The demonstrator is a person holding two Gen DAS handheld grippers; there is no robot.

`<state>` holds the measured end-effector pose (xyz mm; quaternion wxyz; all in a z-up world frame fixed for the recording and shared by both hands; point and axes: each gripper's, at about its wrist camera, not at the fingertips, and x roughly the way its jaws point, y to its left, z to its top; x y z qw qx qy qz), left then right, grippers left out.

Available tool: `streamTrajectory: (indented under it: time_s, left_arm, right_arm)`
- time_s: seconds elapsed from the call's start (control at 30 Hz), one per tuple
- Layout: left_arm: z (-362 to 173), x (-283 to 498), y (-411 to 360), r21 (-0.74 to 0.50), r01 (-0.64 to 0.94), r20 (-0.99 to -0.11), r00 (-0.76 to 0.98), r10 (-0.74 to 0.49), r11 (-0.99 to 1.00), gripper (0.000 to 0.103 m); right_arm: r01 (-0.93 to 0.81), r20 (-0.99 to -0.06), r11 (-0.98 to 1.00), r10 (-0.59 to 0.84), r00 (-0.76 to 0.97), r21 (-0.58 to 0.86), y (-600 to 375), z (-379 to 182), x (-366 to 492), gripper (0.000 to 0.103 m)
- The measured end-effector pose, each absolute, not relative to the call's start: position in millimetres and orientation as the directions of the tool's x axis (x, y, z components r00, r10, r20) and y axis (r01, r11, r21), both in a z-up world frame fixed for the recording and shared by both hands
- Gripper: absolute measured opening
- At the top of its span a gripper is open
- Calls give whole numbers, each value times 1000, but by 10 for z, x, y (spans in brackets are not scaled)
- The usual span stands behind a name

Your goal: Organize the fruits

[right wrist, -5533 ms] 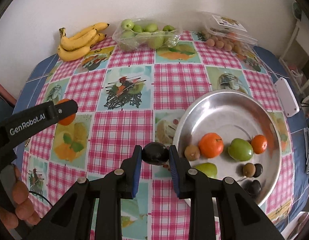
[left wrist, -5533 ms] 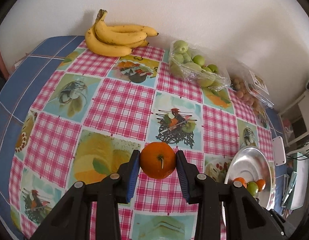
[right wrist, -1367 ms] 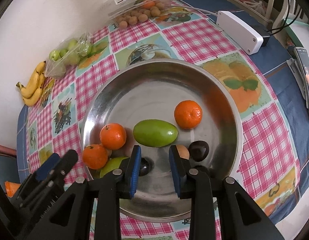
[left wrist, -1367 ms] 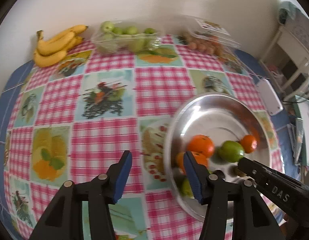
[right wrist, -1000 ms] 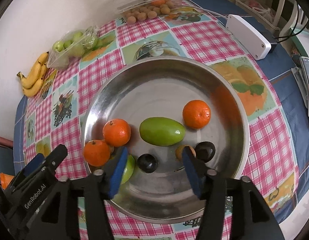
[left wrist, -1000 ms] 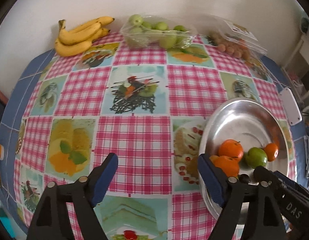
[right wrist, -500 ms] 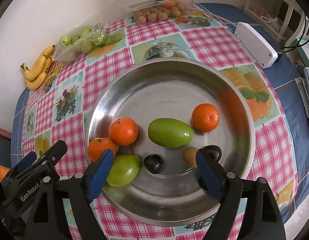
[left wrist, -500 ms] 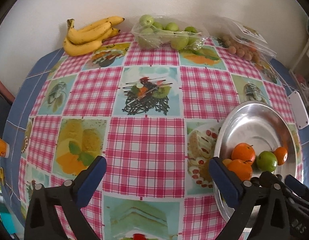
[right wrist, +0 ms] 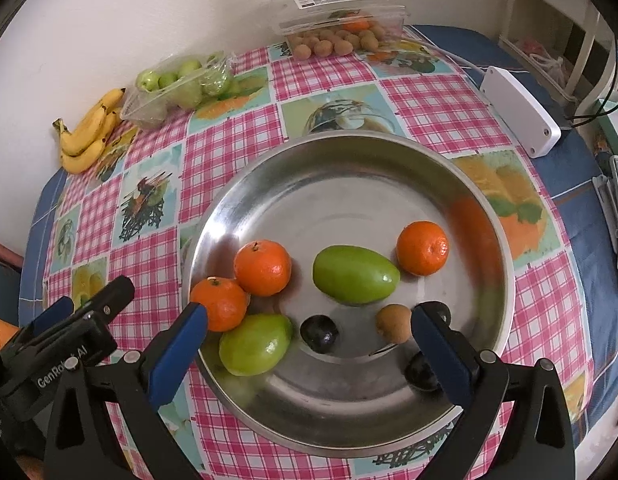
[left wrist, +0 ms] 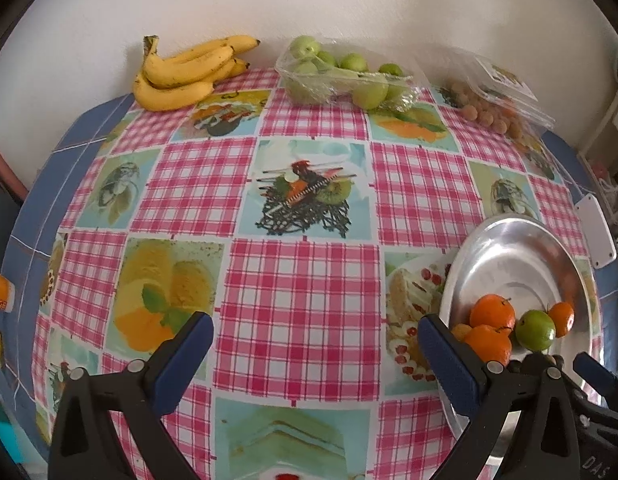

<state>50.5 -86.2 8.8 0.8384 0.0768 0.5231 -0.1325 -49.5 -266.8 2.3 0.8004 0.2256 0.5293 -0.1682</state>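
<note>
Steel bowl sat right under the right gripper, holding the sorted fruit: dark plum lay in the gap between the spread fingers, nothing pressing on it; small brown fruit just inside the right finger; a second dark plum partly hidden behind that finger. Light green fruit sat just beside the left finger, touching an orange, which touched another orange further ahead. Green mango-like fruit lay straight ahead of the gripper mid-bowl, third orange ahead and to its right. Right gripper jaws had just been opening, stood wide, gripping nothing. Left gripper also wide and empty, jaws just opened, only checked tablecloth between the fingers; the bowl's rim sat just past its right finger, oranges visible behind that finger. In the right wrist view the left gripper's body showed low and to the left, beside the bowl. Further out, along the wall ahead: bananas far left, bag of green fruit centre, clear clamshell box of small brown fruit to the right. White device lay on the table edge far right of the right gripper, with cables behind it.
</note>
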Motion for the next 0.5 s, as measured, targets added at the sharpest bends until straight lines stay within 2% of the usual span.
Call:
streamTrajectory:
  time_s: [0.27, 0.5]
  left_arm:
    - [120, 507, -737, 77, 276, -859, 506, -76, 958, 103]
    - [122, 429, -628, 85, 247, -856, 513, -56, 965, 103]
  right_arm:
    - [494, -927, 854, -39, 373, 162, -2609, 20, -492, 101]
    - [493, -929, 857, -47, 367, 151, -2551, 26, -522, 101]
